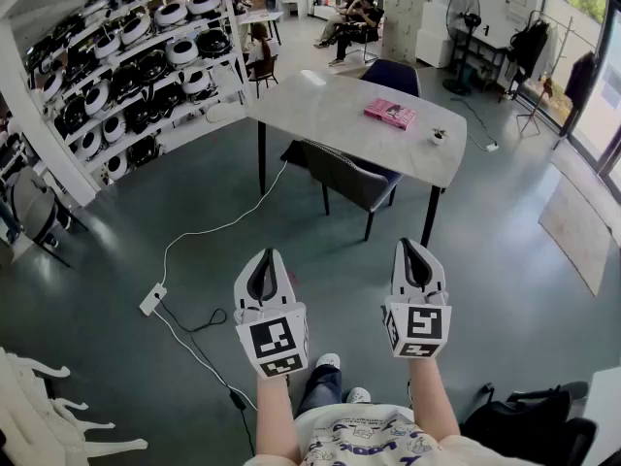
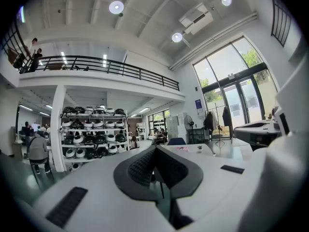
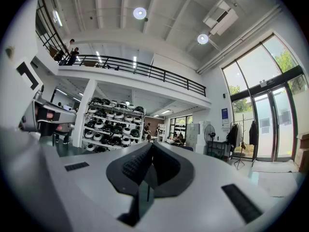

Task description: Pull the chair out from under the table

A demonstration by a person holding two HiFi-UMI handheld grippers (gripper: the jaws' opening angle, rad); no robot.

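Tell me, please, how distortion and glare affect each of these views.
Head view: fisheye bows the shelves; the table is sharp. Left gripper view: dark round vignette, windows blown out, the near left tongs soft. Right gripper view: same vignette, ceiling lamps flare.

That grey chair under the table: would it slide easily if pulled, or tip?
The grey chair probably slides, not rolls: thin straight legs, no wheels visible, on a smooth floor. It looks stiff. Pulled high on the backrest, it might tilt.

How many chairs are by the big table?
2. A dark grey padded chair sits under the grey table's near side; a dark blue chair stands at its far side. Others may be hidden.
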